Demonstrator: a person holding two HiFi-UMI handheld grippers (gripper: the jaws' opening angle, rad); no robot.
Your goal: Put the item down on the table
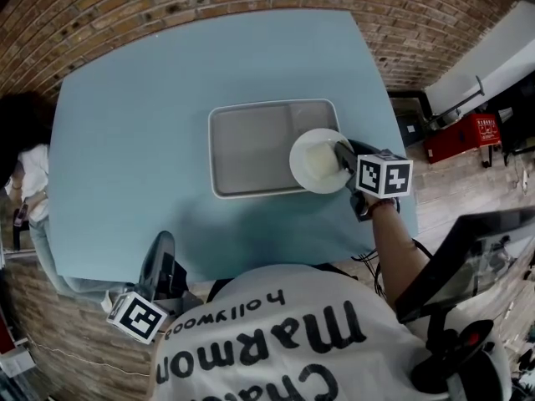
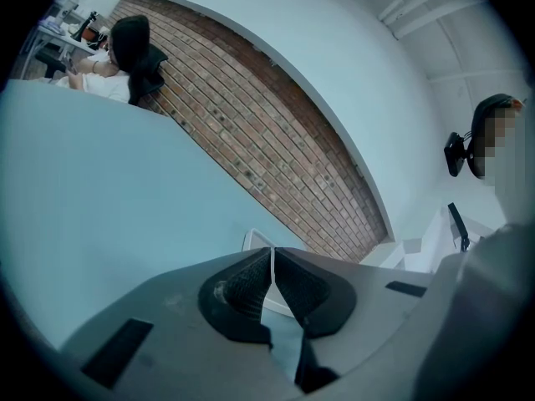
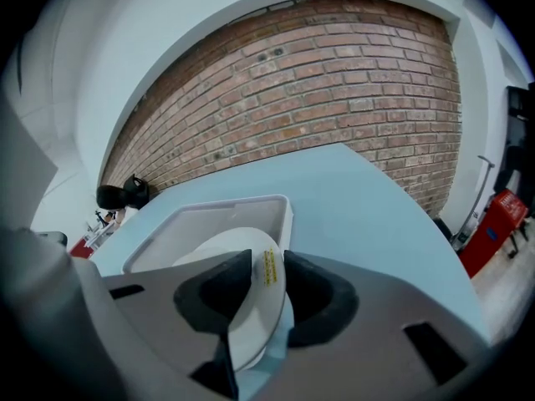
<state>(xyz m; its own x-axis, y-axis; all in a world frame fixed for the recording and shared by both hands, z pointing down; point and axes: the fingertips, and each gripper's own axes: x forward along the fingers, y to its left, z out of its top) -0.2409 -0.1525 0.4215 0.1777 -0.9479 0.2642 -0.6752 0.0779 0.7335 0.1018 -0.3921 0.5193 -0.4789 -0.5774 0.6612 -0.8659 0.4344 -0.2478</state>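
A white plate (image 1: 316,160) hangs over the right end of a grey tray (image 1: 251,149) on the blue table (image 1: 134,124). My right gripper (image 1: 344,159) is shut on the plate's right rim. In the right gripper view the plate (image 3: 251,307) stands tilted on edge between the jaws of that gripper (image 3: 267,270), a yellow sticker on its rim, with the tray (image 3: 209,220) just beyond. My left gripper (image 1: 159,261) is held low at the table's near edge, by my body. In its own view the left gripper (image 2: 272,261) is shut with nothing in it.
A corner of the tray (image 2: 255,239) shows past the left jaws. A person (image 1: 25,140) sits at the table's left edge. Red equipment (image 1: 468,132) and a black stand (image 1: 468,257) are on the floor right of the table. A brick wall (image 3: 334,82) lies beyond the far edge.
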